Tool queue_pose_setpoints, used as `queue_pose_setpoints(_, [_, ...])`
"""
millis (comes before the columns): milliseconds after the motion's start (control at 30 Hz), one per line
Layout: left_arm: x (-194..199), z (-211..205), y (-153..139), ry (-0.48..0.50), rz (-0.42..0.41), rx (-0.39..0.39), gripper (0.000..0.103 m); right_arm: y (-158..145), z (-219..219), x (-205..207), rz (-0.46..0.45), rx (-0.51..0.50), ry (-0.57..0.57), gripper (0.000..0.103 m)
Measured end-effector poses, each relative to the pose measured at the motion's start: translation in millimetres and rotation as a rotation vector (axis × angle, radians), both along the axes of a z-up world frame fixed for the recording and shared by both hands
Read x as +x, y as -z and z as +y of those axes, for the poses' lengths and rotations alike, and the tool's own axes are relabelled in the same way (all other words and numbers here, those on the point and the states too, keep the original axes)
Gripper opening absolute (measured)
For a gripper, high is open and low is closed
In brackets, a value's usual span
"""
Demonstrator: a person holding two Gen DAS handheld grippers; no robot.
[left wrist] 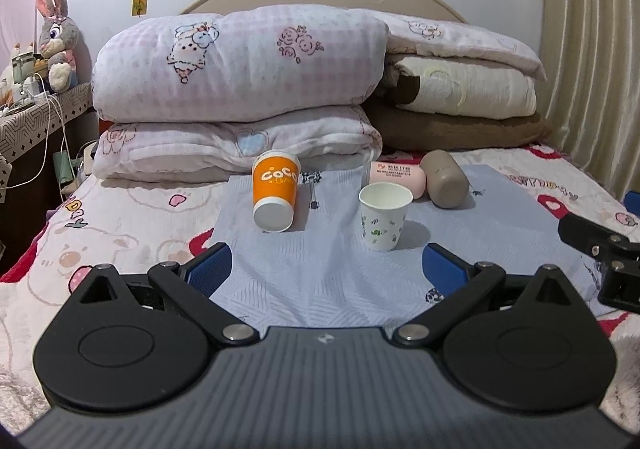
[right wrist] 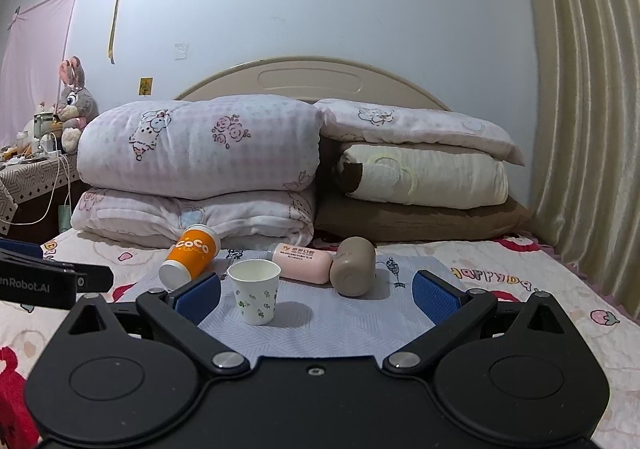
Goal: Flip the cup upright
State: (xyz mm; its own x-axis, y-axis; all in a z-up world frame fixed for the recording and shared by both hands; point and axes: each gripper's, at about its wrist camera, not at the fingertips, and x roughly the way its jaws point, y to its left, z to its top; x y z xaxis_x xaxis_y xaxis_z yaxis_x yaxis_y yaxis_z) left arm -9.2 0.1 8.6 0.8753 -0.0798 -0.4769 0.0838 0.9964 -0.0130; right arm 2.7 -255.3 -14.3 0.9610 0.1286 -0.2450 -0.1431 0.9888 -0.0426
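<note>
Lying toppled: two cups, orange (left wrist: 275,189) and taupe (left wrist: 446,179); one white cup (left wrist: 383,217) upright.

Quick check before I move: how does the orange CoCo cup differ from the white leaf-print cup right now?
Pose: the orange CoCo cup lies tipped over with its white base toward the cameras, while the white leaf-print cup stands upright, mouth open to the top.
Look: the orange cup carries white lettering; the white one has small green leaf prints.
Size: the orange cup looks taller.
Both are paper cups on the pale blue mat, untouched by either claw.
</note>
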Motion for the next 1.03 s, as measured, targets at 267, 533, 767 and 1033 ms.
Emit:
queue_pose_setpoints(267, [-0.1,-0.1,2.0,-0.004,0.003,0.016,0.103,0.7,-0.6,-0.1,0.005,0.002,0.002,0.103])
queue_pose_setpoints(533, [1.7,1.5,2.2,-0.021,0.019,0.008,0.103,2.1,0.4,0.1,0.009,0.000,0.003,0.103])
queue_pose_setpoints(767, [1.9,-0.9,2.2,-0.033,0.011,0.030,0.103,3.7,2.1,-0.7,0.011,-0.006,0.002,0.103])
queue_pose_setpoints(1033, [-0.5,-2.9,0.0,-0.038,-0.003,0.038,0.103,3.9,2.9,-0.5,0.016,-0.010,0.006,0.103])
